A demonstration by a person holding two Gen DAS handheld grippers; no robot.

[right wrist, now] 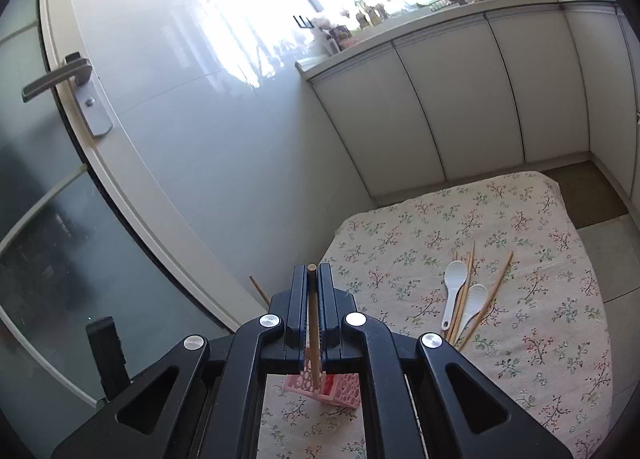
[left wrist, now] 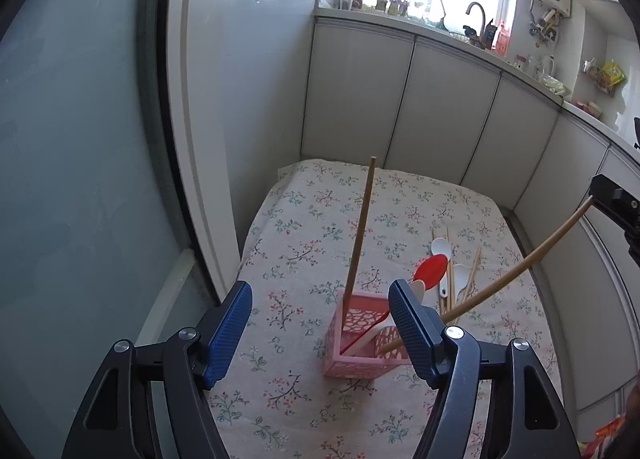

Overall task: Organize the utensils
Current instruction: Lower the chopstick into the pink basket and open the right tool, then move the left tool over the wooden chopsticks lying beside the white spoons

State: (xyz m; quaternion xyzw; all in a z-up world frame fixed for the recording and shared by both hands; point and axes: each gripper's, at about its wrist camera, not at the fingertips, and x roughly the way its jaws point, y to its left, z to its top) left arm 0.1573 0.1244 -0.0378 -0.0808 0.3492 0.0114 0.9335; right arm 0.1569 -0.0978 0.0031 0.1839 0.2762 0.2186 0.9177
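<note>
- The bench (left wrist: 304, 219), under a floral cloth, carries everything; the pink basket (left wrist: 360, 355) sits near its front edge, at about 6 o'clock in the left wrist view.
- Loose chopsticks (right wrist: 464, 299) and two white spoons (right wrist: 454, 291) lie in a heap at 3 o'clock from the basket, not yet sorted.
- The basket already holds one chopstick leaning upright (left wrist: 360, 235) and a red spoon (left wrist: 430, 267).
- The right gripper (right wrist: 313, 271) is clamped on a chopstick (right wrist: 314, 323) whose lower tip is at the basket's mouth. Judged best: keep the stick steep, sink the tip well inside a corner, then let go so it leans on the rim and does not tip out.
- The left gripper (left wrist: 320, 323) stands apart and empty, just before the basket; it could steady the basket against tilting.
</note>
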